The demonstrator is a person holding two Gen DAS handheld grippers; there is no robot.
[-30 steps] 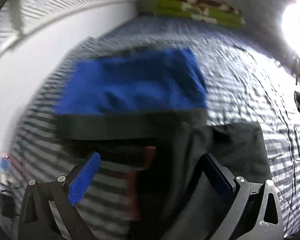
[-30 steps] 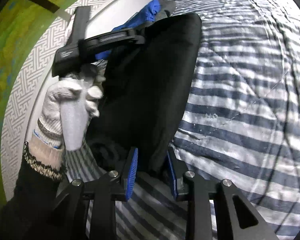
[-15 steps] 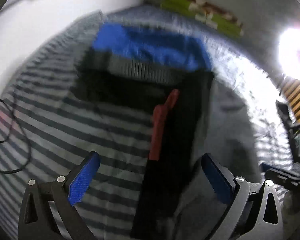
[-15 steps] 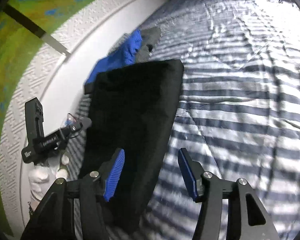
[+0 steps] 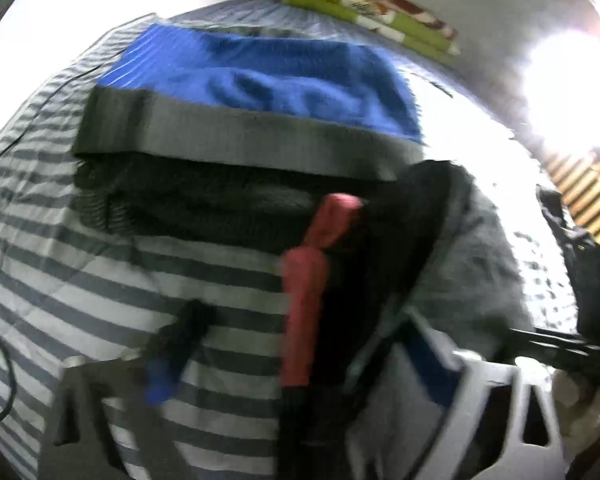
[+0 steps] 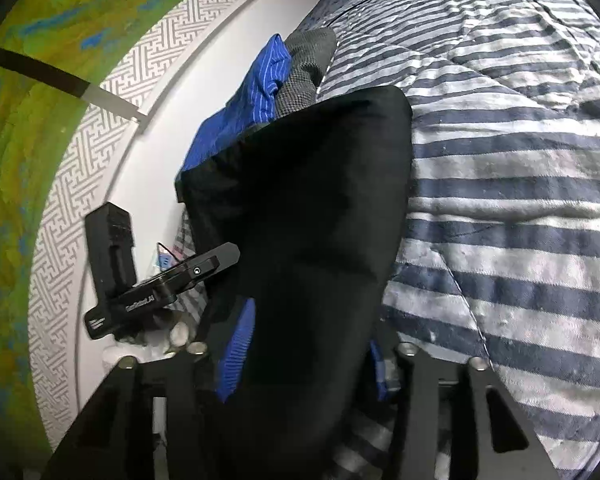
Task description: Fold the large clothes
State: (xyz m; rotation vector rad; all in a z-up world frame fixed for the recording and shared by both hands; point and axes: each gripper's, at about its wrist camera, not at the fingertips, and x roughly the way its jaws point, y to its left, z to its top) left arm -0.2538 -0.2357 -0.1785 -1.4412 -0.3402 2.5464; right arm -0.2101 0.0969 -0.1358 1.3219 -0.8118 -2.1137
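Note:
A folded black garment [image 6: 308,200] lies on the striped bed cover [image 6: 500,200]. In the left wrist view it is a dark strip [image 5: 340,280] with a red stripe [image 5: 304,300]. My right gripper [image 6: 308,360] is open, with the garment's near end lying between its blue pads [image 6: 236,352]. My left gripper [image 5: 300,364] is open too, blurred, straddling the red stripe. It also shows in the right wrist view as a black tool [image 6: 160,284] at the garment's left edge. The right gripper [image 5: 552,344] and a gloved hand [image 5: 584,408] show at the far right.
Beyond the black garment are a folded blue garment [image 5: 268,76] and a grey one [image 5: 240,136], stacked by the white patterned bed surround [image 6: 140,160]. A green patterned blanket [image 5: 368,12] lies at the far end. A thin cable [image 5: 4,360] runs along the left edge.
The right gripper has come forward, so the black garment's near end now lies between its open fingers. The left gripper has shifted closer to the garment's left edge. Both stay open.

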